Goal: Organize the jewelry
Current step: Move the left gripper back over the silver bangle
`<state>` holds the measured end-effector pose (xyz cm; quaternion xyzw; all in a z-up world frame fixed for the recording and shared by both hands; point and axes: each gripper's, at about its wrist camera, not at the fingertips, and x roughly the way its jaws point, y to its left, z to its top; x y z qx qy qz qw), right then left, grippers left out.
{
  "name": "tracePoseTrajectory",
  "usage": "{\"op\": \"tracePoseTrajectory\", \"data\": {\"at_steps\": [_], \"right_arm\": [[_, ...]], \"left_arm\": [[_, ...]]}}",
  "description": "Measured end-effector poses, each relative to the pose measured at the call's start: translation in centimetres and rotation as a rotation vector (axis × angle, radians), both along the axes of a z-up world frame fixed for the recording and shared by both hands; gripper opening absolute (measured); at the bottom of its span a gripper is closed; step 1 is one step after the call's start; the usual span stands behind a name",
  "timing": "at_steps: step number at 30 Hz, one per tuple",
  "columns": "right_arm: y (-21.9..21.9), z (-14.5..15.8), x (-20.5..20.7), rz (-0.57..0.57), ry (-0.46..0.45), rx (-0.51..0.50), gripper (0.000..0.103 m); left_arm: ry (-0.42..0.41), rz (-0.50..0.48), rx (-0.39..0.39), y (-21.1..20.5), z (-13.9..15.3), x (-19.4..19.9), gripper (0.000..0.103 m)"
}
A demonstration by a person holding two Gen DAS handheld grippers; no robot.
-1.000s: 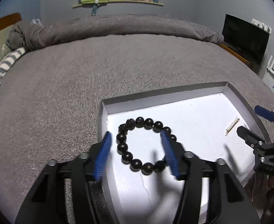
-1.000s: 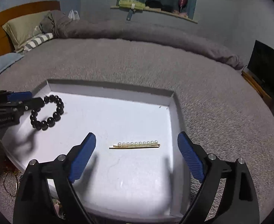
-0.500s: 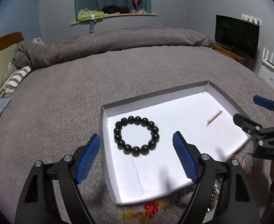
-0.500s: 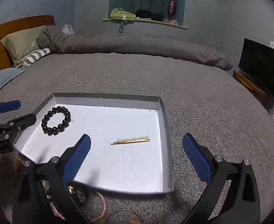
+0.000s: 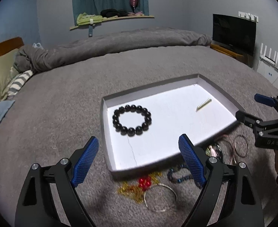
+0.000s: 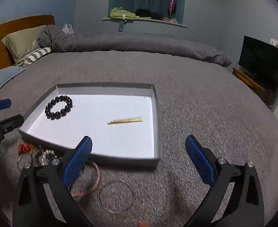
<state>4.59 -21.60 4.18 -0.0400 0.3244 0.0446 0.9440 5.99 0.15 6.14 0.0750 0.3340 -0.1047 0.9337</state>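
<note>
Surface: bed (image 5: 67, 102) w/ grey blanket, carries everything.
Tray: shallow white tray (image 5: 108, 157) flat on the bed, grey outer walls.
Bead bracelet: black bead bracelet (image 5: 132, 120) lies in the tray's left part, a closed ring, near the left wall; also seen from rt view (image 6: 59, 107).
Hair pin: gold pin w/ row of pearls (image 6: 125, 120) flat in the tray, right of centre, well apart from the bracelet.
Loose pile: on the blanket just in front of the tray's near edge: red-and-gold piece (image 5: 139, 186), dark blue bead strand (image 5: 178, 175), silver bangle (image 5: 160, 197), thin pink hoops (image 5: 240, 146). Some partly under the gripper fingers, details blurred.
Left gripper: left gripper (image 5: 139, 160) jaws opening, already wide, nothing between the pads; hovers over the tray's near-left corner.
Right gripper: right gripper (image 6: 139, 160) spread fully wide, empty, above the tray's near edge & the blanket.
Backgrd: pillows (image 6: 22, 41) at the headboard, TV (image 5: 233, 33) at the right wall, shelf (image 5: 110, 19) w/ clothes.
</note>
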Motion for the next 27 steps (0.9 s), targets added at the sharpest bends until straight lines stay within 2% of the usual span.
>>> {"op": "tracePoseTrajectory", "data": {"at_steps": [7,12,18,24,27], "right_arm": [[-1.6,-0.5,-1.3,0.004,0.017,0.040,0.098],[-2.0,-1.2,-2.5,0.020,0.026,0.012,0.098],[-1.7,-3.5,-3.9,0.085,0.101,-0.039,0.097],[-0.6,-4.0,-4.5,0.151,0.121,-0.029,0.097],[-0.1,-4.4,-4.5,0.165,0.131,-0.050,0.092]], "left_arm": [[-0.006,0.009,-0.014,0.4,-1.3,-2.2,0.091],[0.047,-0.004,-0.031,1.0,-2.9,-3.4,0.091],[0.103,-0.018,-0.022,1.4,-4.9,-4.9,0.091],[0.116,-0.032,-0.011,1.3,-5.5,-5.3,0.091],[0.128,-0.041,-0.013,1.2,-5.7,-5.3,0.091]]}}
